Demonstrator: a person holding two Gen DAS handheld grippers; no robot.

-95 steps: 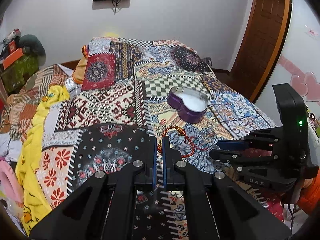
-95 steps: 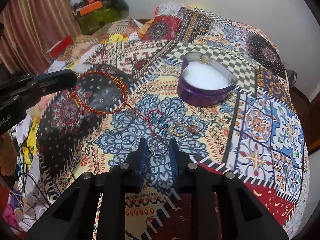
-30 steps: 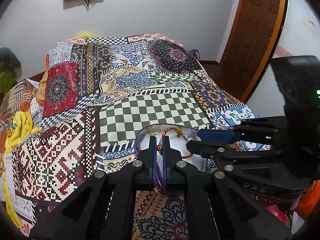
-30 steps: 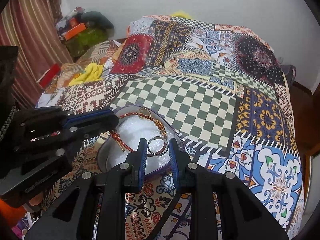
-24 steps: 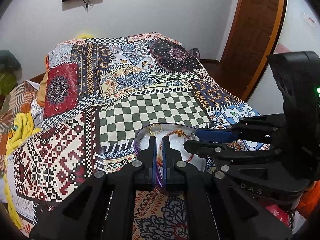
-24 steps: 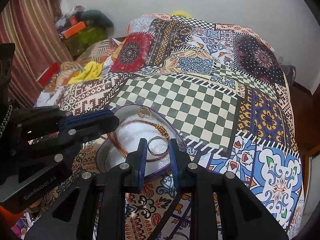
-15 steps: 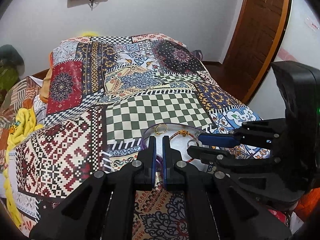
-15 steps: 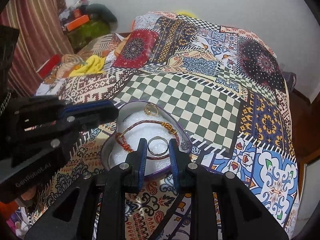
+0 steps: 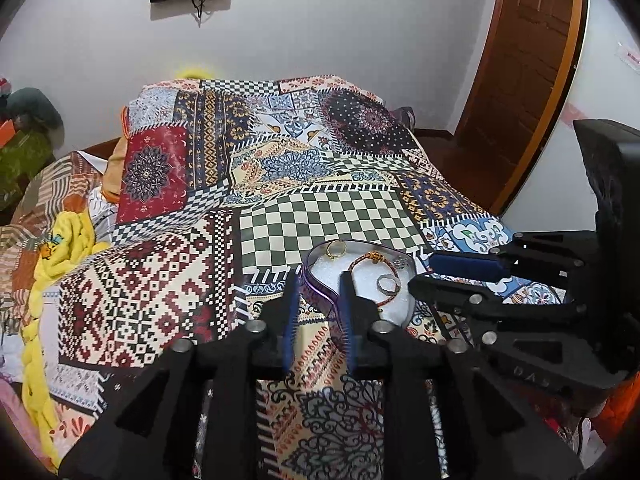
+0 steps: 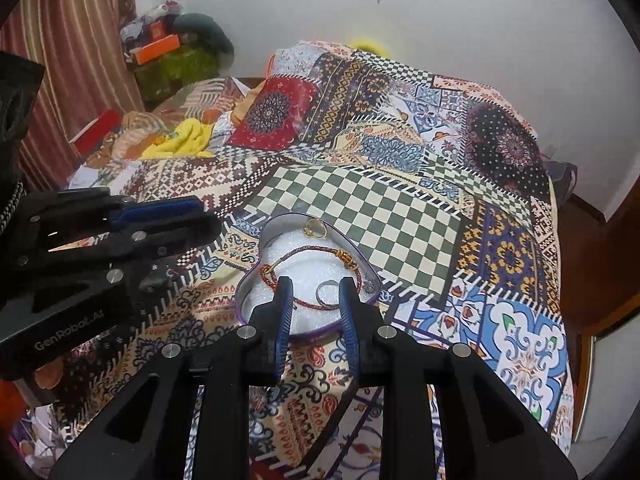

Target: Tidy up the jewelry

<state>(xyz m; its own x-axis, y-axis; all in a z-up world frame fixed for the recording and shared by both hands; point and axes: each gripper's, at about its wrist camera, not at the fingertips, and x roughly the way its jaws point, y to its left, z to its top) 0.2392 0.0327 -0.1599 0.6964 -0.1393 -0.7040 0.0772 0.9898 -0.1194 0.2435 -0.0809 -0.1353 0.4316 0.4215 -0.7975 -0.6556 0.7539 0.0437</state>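
Both my claws, left (image 9: 316,292) and right (image 10: 314,296), have just opened, dropping bracelet (image 10: 316,258) and ring (image 10: 326,296) into the box (image 10: 256,276) ahead.

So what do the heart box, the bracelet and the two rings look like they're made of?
Heart box: probably tin, from its thin shiny purple wall, lined with white foam-like padding.
Bracelet: braided red cord with gold-coloured beads.
Silver ring: polished grey metal.
Gold ring: shiny yellow metal; real gold or plating can't be told.
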